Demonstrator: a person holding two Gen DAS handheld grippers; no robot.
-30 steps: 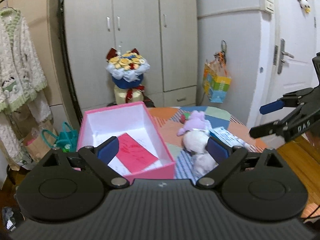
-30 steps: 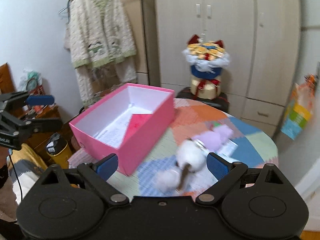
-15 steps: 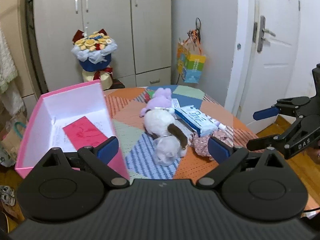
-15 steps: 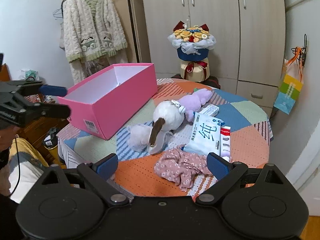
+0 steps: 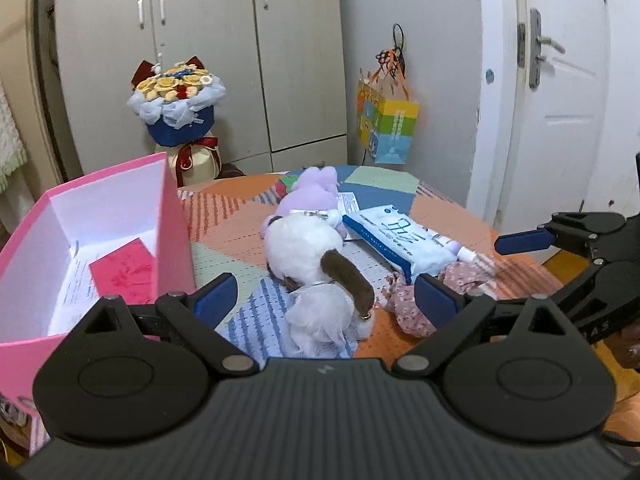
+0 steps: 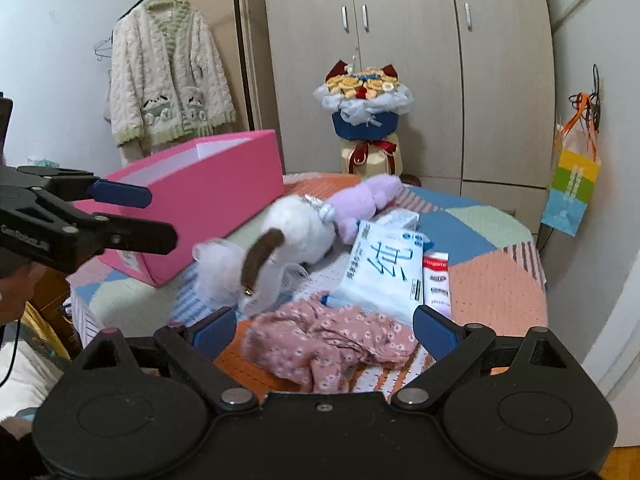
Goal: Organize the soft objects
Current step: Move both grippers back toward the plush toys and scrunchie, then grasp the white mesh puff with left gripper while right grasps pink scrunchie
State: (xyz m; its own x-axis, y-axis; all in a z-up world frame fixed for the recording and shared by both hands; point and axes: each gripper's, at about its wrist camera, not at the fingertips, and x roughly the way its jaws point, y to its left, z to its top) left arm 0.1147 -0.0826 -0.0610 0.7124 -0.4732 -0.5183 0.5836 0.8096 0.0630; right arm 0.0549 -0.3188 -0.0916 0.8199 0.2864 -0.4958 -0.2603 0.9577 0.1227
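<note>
On patchwork table [image 6: 500, 268], soft things lie loose beside pink box [image 5: 100, 240]: white plush toy [image 5: 308, 256], purple plush [image 5: 316, 192], floral cloth [image 6: 328, 344]. Left gripper [image 5: 324, 300] spread wide, empty, aimed at white plush. Right gripper [image 6: 324, 328] also spread, empty, above floral cloth. Step seems approach, nothing gripped yet. Next: lower, pinch soft item in middle, carry into box.

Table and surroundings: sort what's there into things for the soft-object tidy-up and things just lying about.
For the job:
- white plush
- purple plush
- pink floral cloth
- pink box, open

Just lying about:
- tissue pack
- toothpaste tube
- bouquet
- hanging cardigan
- gift bag
</note>
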